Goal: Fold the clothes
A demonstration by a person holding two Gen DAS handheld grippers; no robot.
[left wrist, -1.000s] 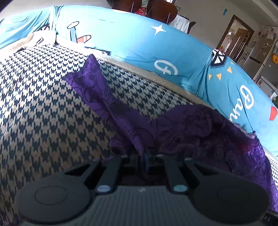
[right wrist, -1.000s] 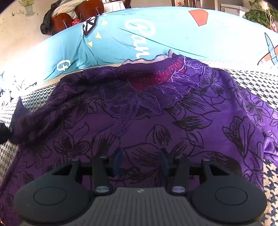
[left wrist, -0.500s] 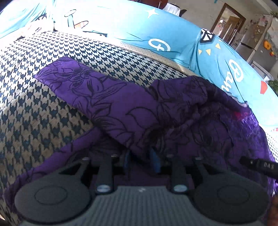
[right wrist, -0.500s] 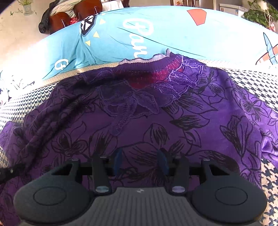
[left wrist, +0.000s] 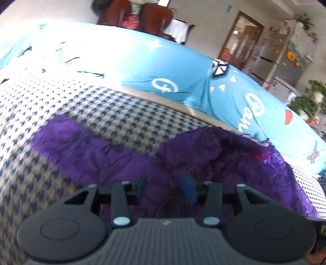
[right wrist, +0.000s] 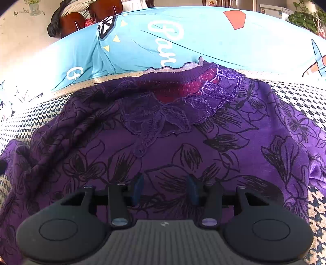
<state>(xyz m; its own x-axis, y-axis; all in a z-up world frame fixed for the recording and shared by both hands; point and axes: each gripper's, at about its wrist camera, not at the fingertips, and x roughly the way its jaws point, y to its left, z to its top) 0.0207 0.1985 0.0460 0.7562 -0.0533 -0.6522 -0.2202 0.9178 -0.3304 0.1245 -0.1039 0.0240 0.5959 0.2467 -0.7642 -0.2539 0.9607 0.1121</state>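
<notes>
A purple top (right wrist: 203, 138) printed with black flowers lies spread on the houndstooth cover (right wrist: 295, 95), its lace neckline (right wrist: 183, 89) toward the blue cushions. In the left wrist view its sleeve (left wrist: 85, 142) lies flat, stretched out to the left across the cover. My left gripper (left wrist: 166, 186) hovers just above the purple cloth with its jaws opening and nothing pinched between them. My right gripper (right wrist: 165, 188) hangs over the front of the top, jaws apart, with cloth below them but none gripped.
Blue cushions (left wrist: 163, 67) with white lettering line the back of the seat. Beyond them stand wooden chairs (left wrist: 130, 16), a doorway (left wrist: 242, 38) and potted plants (left wrist: 309, 102). The houndstooth cover (left wrist: 30, 114) extends to the left of the sleeve.
My left gripper held the sleeve shut, laid it out flat to the left, let go and lifted away. The right gripper has stayed put.
</notes>
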